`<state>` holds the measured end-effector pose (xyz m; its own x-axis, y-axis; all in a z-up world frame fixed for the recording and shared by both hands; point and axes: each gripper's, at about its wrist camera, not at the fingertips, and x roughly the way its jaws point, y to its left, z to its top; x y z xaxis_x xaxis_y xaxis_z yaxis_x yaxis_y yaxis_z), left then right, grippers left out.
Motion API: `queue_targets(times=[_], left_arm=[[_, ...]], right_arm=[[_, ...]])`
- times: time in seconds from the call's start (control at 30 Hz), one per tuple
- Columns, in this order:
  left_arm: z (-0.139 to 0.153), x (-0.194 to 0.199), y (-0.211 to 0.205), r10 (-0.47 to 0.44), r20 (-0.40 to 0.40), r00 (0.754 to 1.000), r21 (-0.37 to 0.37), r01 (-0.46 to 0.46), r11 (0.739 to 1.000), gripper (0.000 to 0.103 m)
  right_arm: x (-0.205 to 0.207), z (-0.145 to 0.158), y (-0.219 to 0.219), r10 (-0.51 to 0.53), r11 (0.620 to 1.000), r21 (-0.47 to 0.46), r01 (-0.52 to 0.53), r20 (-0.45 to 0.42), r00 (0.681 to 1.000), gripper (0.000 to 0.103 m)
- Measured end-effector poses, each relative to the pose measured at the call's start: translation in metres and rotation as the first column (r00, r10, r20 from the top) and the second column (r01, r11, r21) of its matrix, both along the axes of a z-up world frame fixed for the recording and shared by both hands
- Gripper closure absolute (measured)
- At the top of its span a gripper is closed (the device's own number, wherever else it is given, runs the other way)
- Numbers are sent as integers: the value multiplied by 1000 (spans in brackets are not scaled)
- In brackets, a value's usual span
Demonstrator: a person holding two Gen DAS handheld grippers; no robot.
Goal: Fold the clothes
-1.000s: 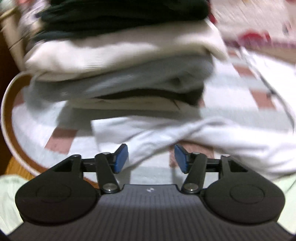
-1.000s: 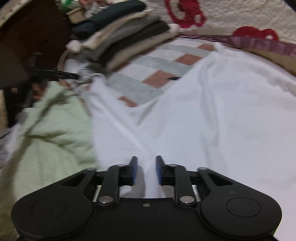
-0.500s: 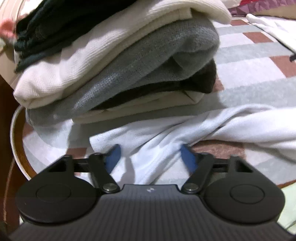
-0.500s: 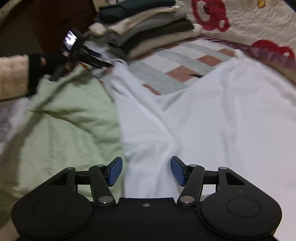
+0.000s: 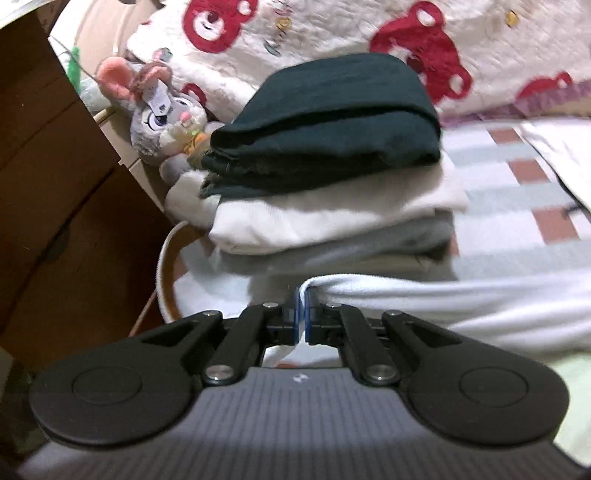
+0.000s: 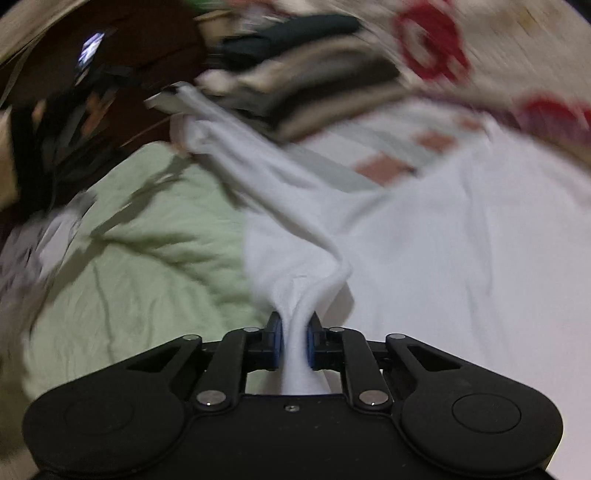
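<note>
A white garment point(image 6: 424, 229) lies spread over the bed, with one edge stretched taut between the two grippers. My left gripper point(image 5: 303, 314) is shut on a bunched end of the white garment point(image 5: 424, 299), just in front of the stack of folded clothes point(image 5: 332, 177). My right gripper point(image 6: 294, 341) is shut on a pinched fold of the same garment, near the seam with the green blanket point(image 6: 140, 243). In the right wrist view the left gripper point(image 6: 166, 101) shows far off, holding the garment's other end.
The folded stack has a dark green piece on top, then white and grey ones, and rests on a striped checked sheet point(image 5: 517, 206). A grey plush rabbit point(image 5: 162, 118) sits by a wooden cabinet point(image 5: 55, 206) at left. A bear-print blanket point(image 5: 369, 33) lies behind.
Both grippers were open half a second ago and have closed on the white garment. The left one has lifted its end off the bed, pulling the edge taut.
</note>
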<state>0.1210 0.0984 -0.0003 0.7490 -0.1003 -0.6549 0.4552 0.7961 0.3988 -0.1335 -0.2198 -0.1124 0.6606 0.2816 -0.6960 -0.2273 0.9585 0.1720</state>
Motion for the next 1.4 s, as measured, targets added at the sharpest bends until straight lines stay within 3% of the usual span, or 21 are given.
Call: queue_targets(times=[0.1, 0.17, 0.23, 0.33, 0.5, 0.57, 0.6, 0.63, 0.7, 0.77, 0.83, 0.93, 1.0, 1.13, 1.2, 1.27, 1.4], left_arm=[[3, 11, 6, -3, -118, 993, 60, 10, 998, 100], [-4, 29, 7, 33, -192, 981, 50, -24, 998, 100], [-12, 48, 8, 66, -261, 963, 41, -57, 998, 100], [-40, 83, -2, 78, -293, 953, 24, -75, 997, 100], [-94, 120, -32, 117, -291, 949, 50, -106, 993, 100], [-111, 124, -39, 149, -244, 958, 85, -132, 988, 91], [-118, 125, -42, 170, -210, 963, 108, -150, 983, 83], [-125, 126, -43, 190, -175, 966, 130, -169, 977, 67], [-132, 129, -35, 237, -109, 965, 151, -220, 964, 56], [-131, 132, -20, 287, -81, 954, 118, -277, 954, 53], [-126, 130, 2, 368, -97, 925, 50, -365, 930, 44], [-120, 117, 38, 460, -231, 857, -117, -494, 862, 41], [-122, 103, 61, 439, -371, 818, -263, -546, 796, 41], [-134, 98, 56, 401, -422, 813, -324, -548, 771, 41], [-140, 96, 54, 380, -446, 810, -354, -550, 757, 41], [-146, 93, 52, 359, -469, 807, -383, -551, 741, 36], [-158, 88, 47, 313, -511, 801, -439, -556, 706, 26]], right_arm=[[-13, 7, 31, 126, 985, -122, -119, 55, 991, 91], [-16, 5, 40, 161, 974, -168, -151, 51, 986, 91], [-17, 4, 46, 205, 962, -197, -192, 50, 977, 92], [-21, 8, 51, 247, 952, -198, -232, 55, 967, 92], [-29, 6, 67, 295, 932, -221, -286, 5, 956, 94], [-31, 4, 69, 289, 938, -197, -285, -10, 957, 94], [-32, 3, 69, 286, 941, -182, -284, -16, 958, 94], [-33, 2, 70, 281, 947, -157, -281, -23, 959, 94], [-34, 0, 69, 273, 956, -102, -275, -35, 961, 94], [-34, -3, 69, 268, 962, -47, -270, -48, 962, 94], [-34, -7, 70, 269, 963, -7, -270, -59, 961, 94], [-35, -10, 76, 282, 959, 8, -282, -81, 956, 94], [-35, -9, 82, 284, 958, -11, -287, -95, 954, 94], [-28, -3, 75, 176, 984, -18, -178, -91, 980, 87], [-24, 0, 67, 116, 993, -4, -117, -83, 990, 79], [-19, 4, 59, 56, 998, 10, -55, -77, 996, 65], [-10, 10, 44, -66, 997, 40, 69, -66, 996, 64]])
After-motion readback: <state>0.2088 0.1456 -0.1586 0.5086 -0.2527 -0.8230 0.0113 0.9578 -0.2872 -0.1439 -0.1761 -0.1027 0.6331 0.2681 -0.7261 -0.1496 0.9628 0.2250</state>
